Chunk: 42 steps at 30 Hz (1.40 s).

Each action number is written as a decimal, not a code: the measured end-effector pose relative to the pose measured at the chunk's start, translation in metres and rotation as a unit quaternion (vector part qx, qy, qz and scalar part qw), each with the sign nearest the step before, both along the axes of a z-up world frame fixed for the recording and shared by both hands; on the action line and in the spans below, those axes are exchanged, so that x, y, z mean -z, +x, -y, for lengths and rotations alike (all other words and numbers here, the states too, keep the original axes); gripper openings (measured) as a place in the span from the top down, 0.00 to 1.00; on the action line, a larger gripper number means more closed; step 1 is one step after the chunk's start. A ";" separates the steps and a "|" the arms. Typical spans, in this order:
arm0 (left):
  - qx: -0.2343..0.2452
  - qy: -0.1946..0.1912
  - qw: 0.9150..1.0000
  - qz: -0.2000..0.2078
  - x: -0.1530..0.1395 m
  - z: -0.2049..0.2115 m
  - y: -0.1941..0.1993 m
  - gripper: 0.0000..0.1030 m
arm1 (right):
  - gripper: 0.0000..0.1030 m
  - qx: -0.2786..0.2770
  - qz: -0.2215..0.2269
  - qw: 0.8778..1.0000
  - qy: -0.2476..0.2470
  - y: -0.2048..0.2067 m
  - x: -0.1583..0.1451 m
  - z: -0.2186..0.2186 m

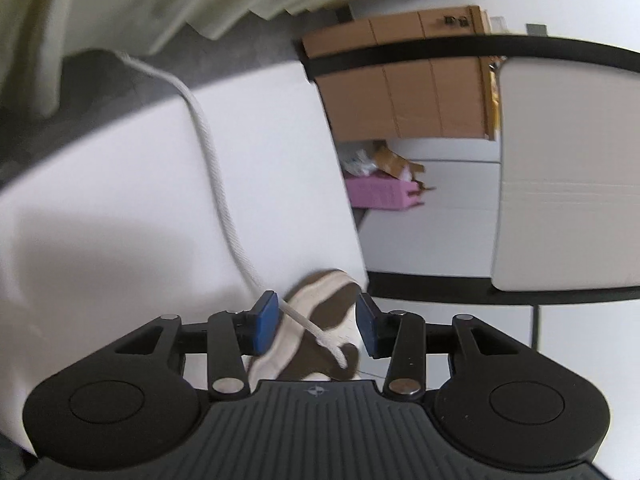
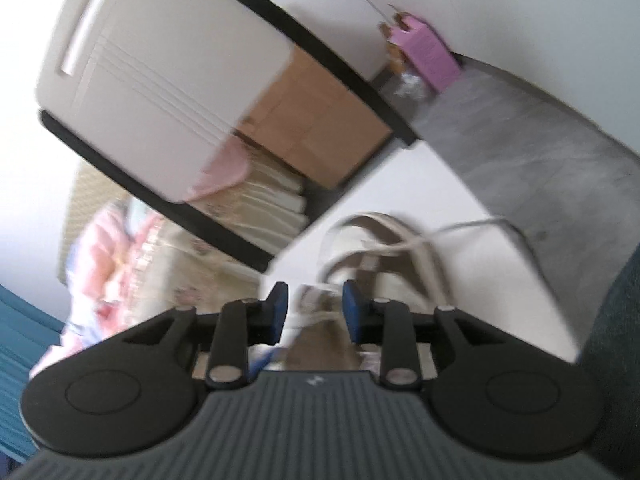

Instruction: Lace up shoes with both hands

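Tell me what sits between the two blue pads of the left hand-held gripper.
In the left wrist view, the white shoelace crosses the gap over the brown-and-white shoe; the left hand-held gripper pads stand apart, not pressing it.

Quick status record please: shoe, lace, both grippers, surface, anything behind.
shoe: brown and cream shoe on the white table, just ahead of both grippers
lace: white lace runs across the table and passes between the left gripper's pads; its end lies on the shoe
left gripper: left gripper open, pads not pressing the lace
right gripper: right gripper open over the shoe; view blurred, nothing seen gripped
behind: cardboard box, pink box
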<state>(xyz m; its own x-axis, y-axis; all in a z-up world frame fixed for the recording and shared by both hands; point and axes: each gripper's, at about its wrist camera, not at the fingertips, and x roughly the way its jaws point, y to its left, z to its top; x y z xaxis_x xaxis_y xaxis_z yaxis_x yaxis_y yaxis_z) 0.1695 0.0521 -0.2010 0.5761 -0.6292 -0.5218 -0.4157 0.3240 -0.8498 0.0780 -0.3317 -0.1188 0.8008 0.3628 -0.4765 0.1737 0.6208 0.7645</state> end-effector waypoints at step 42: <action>0.041 -0.015 0.999 0.023 0.015 0.007 0.019 0.49 | 0.41 0.039 -0.187 0.981 0.048 0.071 0.007 -0.050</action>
